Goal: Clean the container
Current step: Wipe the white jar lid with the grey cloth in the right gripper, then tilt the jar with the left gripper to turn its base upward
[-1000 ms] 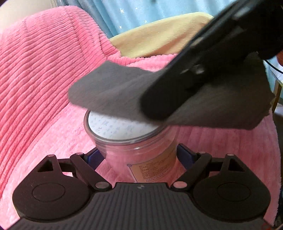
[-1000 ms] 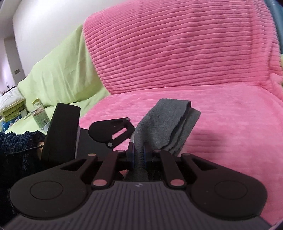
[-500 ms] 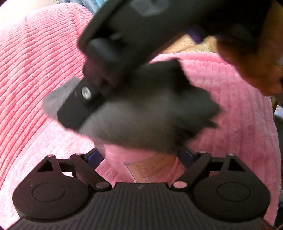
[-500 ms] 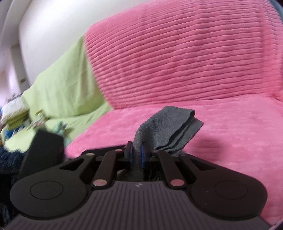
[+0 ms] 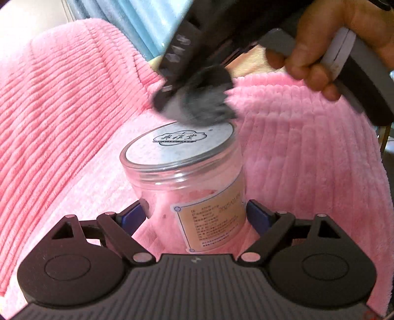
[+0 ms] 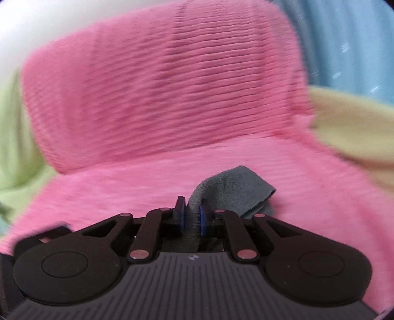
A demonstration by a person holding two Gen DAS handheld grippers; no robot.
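Since the frame half a second before, my right gripper had lifted and drawn back toward the far rim of the lid, so the printed top, then almost wholly covered by cloth, was largely exposed.

Left wrist view: my left gripper (image 5: 197, 217) was clamped on the clear cylindrical plastic container (image 5: 189, 187), its blue pads (image 5: 257, 216) pressed against opposite sides of the lower body. I held the container tilted, above the pink ribbed plush blanket (image 5: 61, 118). A beige printed label (image 5: 211, 221) faced the camera. The round grey lid (image 5: 179, 144) with its dark emblem was seated on top. My right gripper (image 5: 187, 98) came down from the upper right with the bunched grey microfibre cloth (image 5: 202, 105), blurred by motion, touching the far edge of the lid. My right hand (image 5: 327, 41) gripped the grey handle at upper right. A pale blue curtain (image 5: 152, 22) hung behind.

Right wrist view: my right gripper (image 6: 192, 214) was clenched on the grey cloth (image 6: 231, 192), which folded forward and to the right past the fingertips. The picture was blurred. Behind lay the pink blanket (image 6: 160, 86), with a green cover (image 6: 14, 147) at left, a yellow cover (image 6: 352, 123) at right and the curtain (image 6: 344, 44) above that. The container was not visible from this side.
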